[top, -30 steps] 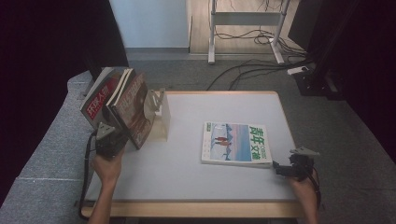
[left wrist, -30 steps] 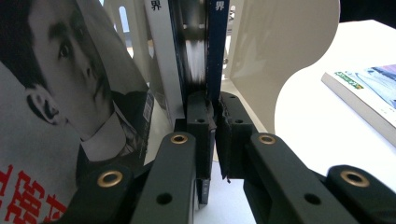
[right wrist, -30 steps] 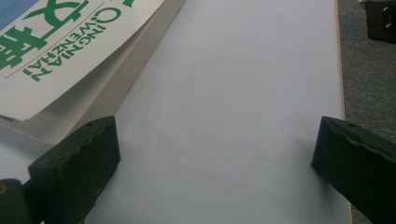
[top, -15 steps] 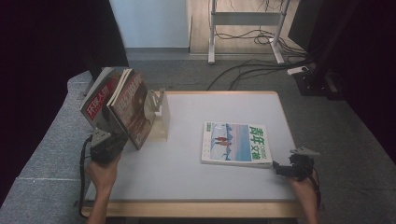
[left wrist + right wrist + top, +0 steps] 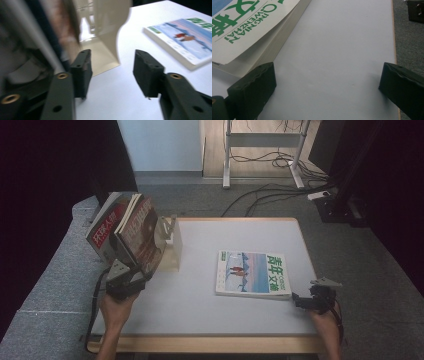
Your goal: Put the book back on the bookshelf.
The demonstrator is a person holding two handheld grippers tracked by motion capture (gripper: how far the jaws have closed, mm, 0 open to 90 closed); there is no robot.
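Several magazines (image 5: 127, 232) lean upright against a cream bookend (image 5: 170, 245) at the table's left. My left gripper (image 5: 136, 279) sits low at their near bottom edge. Its jaws have just been opening. In the left gripper view the left gripper (image 5: 112, 53) is open with only bare table between the jaws, the blurred magazines (image 5: 37, 37) just left of them and the bookend (image 5: 107, 30) ahead. A blue-and-green magazine (image 5: 252, 272) lies flat at centre right. My right gripper (image 5: 304, 300) rests open at its near right corner; its jaws (image 5: 327, 75) stand wide beside the magazine's edge (image 5: 249, 25).
The white table (image 5: 200, 320) has a wooden front edge. Grey carpet surrounds it, with cables and a desk frame (image 5: 260, 150) behind. The flat magazine (image 5: 185, 40) shows to the right in the left gripper view.
The left gripper has shifted a little at the leaning magazines' near bottom edge. The magazines and the right gripper have stayed put.
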